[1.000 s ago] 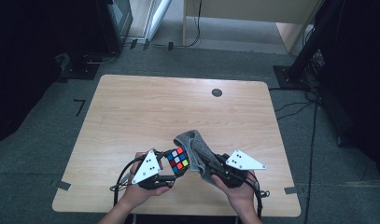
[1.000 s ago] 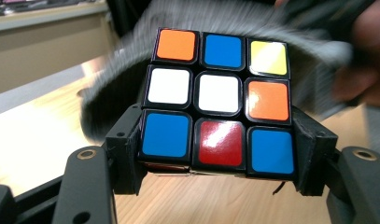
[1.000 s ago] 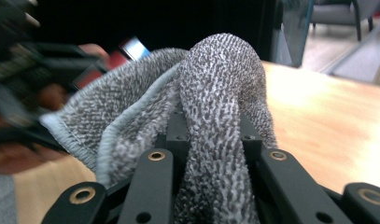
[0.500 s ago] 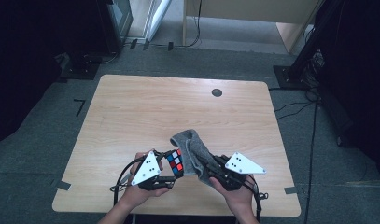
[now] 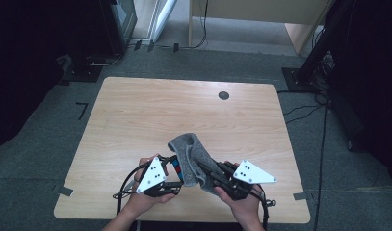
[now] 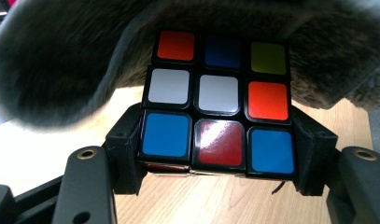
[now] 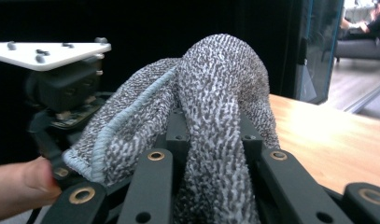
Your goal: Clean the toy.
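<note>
My left gripper (image 5: 176, 174) is shut on a Rubik's cube (image 5: 177, 169) near the table's front edge. Its two black jaws clamp the cube's (image 6: 218, 98) bottom row from both sides. My right gripper (image 5: 206, 174) is shut on a grey knitted cloth (image 5: 191, 153), which is bunched between its jaws (image 7: 208, 135). The cloth (image 7: 215, 88) rises in a hump and drapes over the top and far side of the cube. In the left gripper view the cloth (image 6: 61, 60) hangs over the cube's upper edge.
The light wooden table (image 5: 184, 110) has a small dark round cap (image 5: 223, 95) near its far edge. Dark equipment stands on the floor behind the table. In the right gripper view the left gripper's white plate (image 7: 47, 49) and a thumb (image 7: 19, 186) sit close on the left.
The cloth has slid further over the cube, so less of the cube's coloured face shows from above. Both hands have stayed almost in place.
</note>
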Demonstrator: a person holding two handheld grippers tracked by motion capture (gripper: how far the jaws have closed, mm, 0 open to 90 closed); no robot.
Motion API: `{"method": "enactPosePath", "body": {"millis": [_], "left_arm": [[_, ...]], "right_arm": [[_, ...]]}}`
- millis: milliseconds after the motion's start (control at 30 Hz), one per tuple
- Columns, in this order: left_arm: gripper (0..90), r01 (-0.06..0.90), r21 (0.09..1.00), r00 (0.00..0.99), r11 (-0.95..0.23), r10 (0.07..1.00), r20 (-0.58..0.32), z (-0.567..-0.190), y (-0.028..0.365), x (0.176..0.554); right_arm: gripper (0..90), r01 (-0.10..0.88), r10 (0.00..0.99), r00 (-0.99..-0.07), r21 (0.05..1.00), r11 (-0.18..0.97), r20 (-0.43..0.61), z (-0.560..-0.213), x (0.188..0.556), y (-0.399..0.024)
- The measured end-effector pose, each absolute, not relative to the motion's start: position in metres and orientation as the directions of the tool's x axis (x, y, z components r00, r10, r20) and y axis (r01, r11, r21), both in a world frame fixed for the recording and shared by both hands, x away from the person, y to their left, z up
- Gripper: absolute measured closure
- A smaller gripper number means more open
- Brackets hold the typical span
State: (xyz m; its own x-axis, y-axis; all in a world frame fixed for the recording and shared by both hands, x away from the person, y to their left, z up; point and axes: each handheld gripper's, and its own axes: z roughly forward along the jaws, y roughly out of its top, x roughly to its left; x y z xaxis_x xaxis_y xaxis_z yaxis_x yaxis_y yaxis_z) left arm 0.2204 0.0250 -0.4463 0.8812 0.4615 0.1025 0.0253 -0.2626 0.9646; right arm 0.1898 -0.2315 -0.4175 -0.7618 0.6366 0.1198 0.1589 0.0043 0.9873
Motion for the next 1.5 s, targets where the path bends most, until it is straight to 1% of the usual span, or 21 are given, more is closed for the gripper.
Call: {"method": "enactPosePath", "body": {"millis": [67, 133, 233, 300, 367, 433, 500, 567, 633, 700, 767, 867, 967, 1100, 1167, 1233, 1367, 1433, 1500], "left_arm": [[34.4, 0.013, 0.969, 0.88, -0.248, 0.463, 0.107, -0.444, 0.027, 0.219], [34.4, 0.006, 0.972, 0.886, -0.235, 0.452, 0.103, -0.443, 0.028, 0.219], [34.4, 0.014, 0.972, 0.887, -0.233, 0.452, 0.095, -0.443, 0.026, 0.219], [34.4, 0.024, 0.97, 0.886, -0.244, 0.454, 0.092, -0.445, 0.025, 0.22], [34.4, 0.033, 0.969, 0.886, -0.244, 0.457, 0.085, -0.447, 0.026, 0.221], [34.4, 0.034, 0.974, 0.89, -0.223, 0.451, 0.073, -0.445, 0.029, 0.221], [34.4, 0.035, 0.98, 0.892, -0.197, 0.448, 0.059, -0.443, 0.032, 0.222], [34.4, 0.058, 0.987, 0.896, -0.151, 0.444, 0.015, -0.442, 0.036, 0.224], [34.4, 0.084, 0.99, 0.894, -0.112, 0.448, -0.025, -0.441, 0.041, 0.228], [34.4, 0.128, 0.991, 0.893, -0.044, 0.439, -0.096, -0.44, 0.046, 0.231], [34.4, 0.184, 0.983, 0.895, 0.019, 0.409, -0.176, -0.442, 0.05, 0.236], [34.4, 0.23, 0.971, 0.894, 0.064, 0.381, -0.237, -0.444, 0.052, 0.239], [34.4, 0.238, 0.968, 0.894, 0.079, 0.372, -0.25, -0.444, 0.052, 0.24], [34.4, 0.244, 0.966, 0.892, 0.088, 0.37, -0.259, -0.442, 0.054, 0.24], [34.4, 0.246, 0.966, 0.89, 0.084, 0.374, -0.26, -0.443, 0.055, 0.241], [34.4, 0.256, 0.963, 0.89, 0.082, 0.369, -0.268, -0.444, 0.055, 0.243], [34.3, 0.265, 0.962, 0.901, 0.061, 0.341, -0.27, -0.445, 0.052, 0.243], [34.4, 0.273, 0.96, 0.9, 0.069, 0.335, -0.28, -0.444, 0.052, 0.243], [34.4, 0.274, 0.959, 0.897, 0.075, 0.34, -0.283, -0.444, 0.054, 0.244]], "right_arm": [[74.6, 0.158, 0.647, -0.753, 0.987, 0.005, 0.117, -0.419, 0.191, -0.23], [74.8, 0.194, 0.658, -0.736, 0.981, -0.022, 0.161, -0.424, 0.196, -0.235], [74.9, 0.227, 0.689, -0.705, 0.974, -0.007, 0.169, -0.428, 0.201, -0.242], [74.9, 0.218, 0.681, -0.713, 0.976, -0.013, 0.169, -0.426, 0.199, -0.242], [74.8, 0.188, 0.648, -0.747, 0.982, -0.013, 0.151, -0.421, 0.193, -0.236], [74.9, 0.156, 0.648, -0.753, 0.988, 0.006, 0.115, -0.417, 0.19, -0.231], [74.9, 0.16, 0.65, -0.75, 0.987, -0.004, 0.124, -0.418, 0.192, -0.233], [75.0, 0.183, 0.689, -0.714, 0.983, 0.012, 0.124, -0.423, 0.197, -0.238], [75.0, 0.22, 0.702, -0.694, 0.975, -0.006, 0.161, -0.429, 0.201, -0.245], [75.0, 0.24, 0.686, -0.701, 0.97, -0.03, 0.195, -0.433, 0.204, -0.247], [75.0, 0.246, 0.668, -0.715, 0.969, -0.033, 0.205, -0.436, 0.204, -0.243], [75.0, 0.253, 0.648, -0.731, 0.967, -0.034, 0.214, -0.44, 0.204, -0.235], [75.1, 0.265, 0.63, -0.746, 0.964, -0.019, 0.218, -0.446, 0.203, -0.229], [75.3, 0.261, 0.611, -0.776, 0.962, 0.078, 0.161, -0.452, 0.201, -0.217], [75.3, 0.258, 0.611, -0.778, 0.96, 0.105, 0.143, -0.454, 0.201, -0.214], [75.5, 0.262, 0.622, -0.769, 0.961, 0.095, 0.148, -0.452, 0.202, -0.217], [75.6, 0.235, 0.663, -0.73, 0.972, 0.017, 0.165, -0.444, 0.202, -0.23], [75.6, 0.215, 0.66, -0.738, 0.976, 0.036, 0.138, -0.445, 0.2, -0.228], [75.6, 0.219, 0.64, -0.759, 0.973, 0.074, 0.122, -0.449, 0.199, -0.221]]}}
